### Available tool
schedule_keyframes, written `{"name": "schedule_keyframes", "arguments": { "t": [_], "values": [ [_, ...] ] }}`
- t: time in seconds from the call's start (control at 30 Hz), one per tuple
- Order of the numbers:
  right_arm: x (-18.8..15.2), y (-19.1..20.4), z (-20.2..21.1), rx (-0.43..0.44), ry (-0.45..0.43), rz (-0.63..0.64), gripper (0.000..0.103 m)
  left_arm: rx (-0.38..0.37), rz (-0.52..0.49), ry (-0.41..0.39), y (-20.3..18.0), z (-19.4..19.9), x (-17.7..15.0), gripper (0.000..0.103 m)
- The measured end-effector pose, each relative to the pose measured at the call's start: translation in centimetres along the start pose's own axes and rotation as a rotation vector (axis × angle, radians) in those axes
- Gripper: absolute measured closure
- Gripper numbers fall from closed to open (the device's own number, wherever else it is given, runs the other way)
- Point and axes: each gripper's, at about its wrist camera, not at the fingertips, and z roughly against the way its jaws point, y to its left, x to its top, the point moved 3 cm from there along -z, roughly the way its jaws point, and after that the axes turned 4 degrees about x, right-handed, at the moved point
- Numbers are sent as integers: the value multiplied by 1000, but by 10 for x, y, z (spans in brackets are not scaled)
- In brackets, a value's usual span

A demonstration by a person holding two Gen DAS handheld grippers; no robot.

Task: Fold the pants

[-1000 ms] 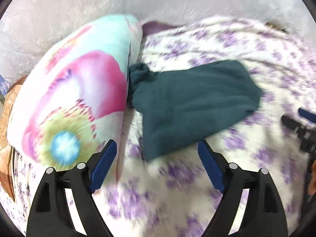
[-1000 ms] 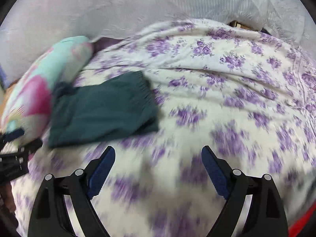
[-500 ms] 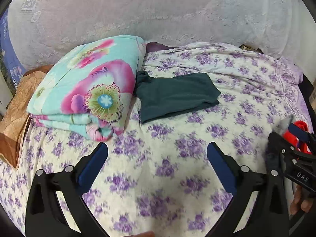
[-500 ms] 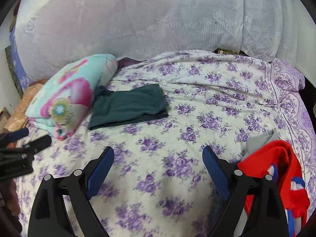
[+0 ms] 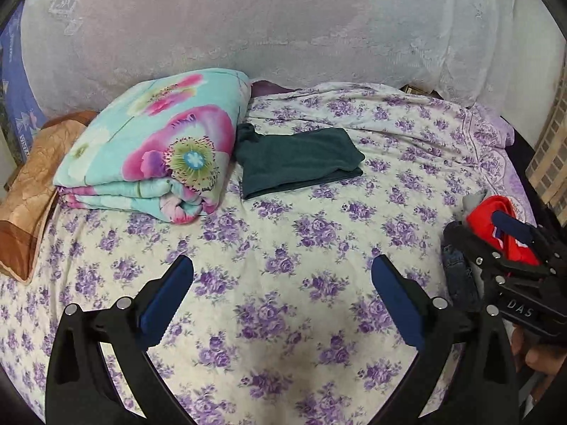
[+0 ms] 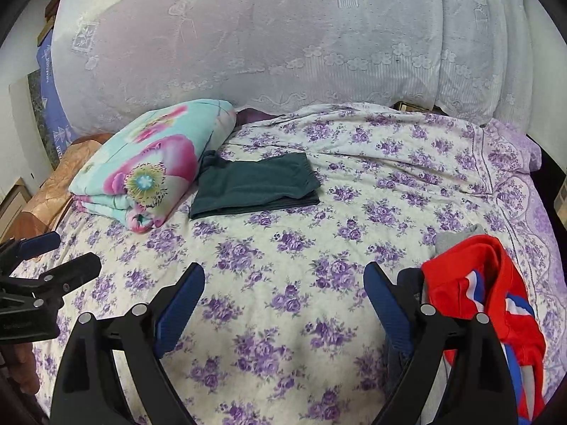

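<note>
The dark green pants lie folded flat on the floral bed sheet, touching the folded flowered blanket. Both the left claw and the right claw hover released and empty above the sheet, well apart from the pants. A heap of red clothing lies just beside the right claw.

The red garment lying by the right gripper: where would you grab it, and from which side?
Judging by its pose, pinch the raised red fold at the top of the red garment, coming from above and its left side with the open right gripper. That ridge stands clear of the bedsheet; its lower part hides behind the gripper.
</note>
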Motion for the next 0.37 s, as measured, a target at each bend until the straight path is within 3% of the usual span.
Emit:
{"name": "schedule_keyframes", "arguments": {
  "t": [0.37],
  "values": [
    [-9,16,12,-18,-7,26,5,62,43,6,14,14,-2,5]
  ]
}}
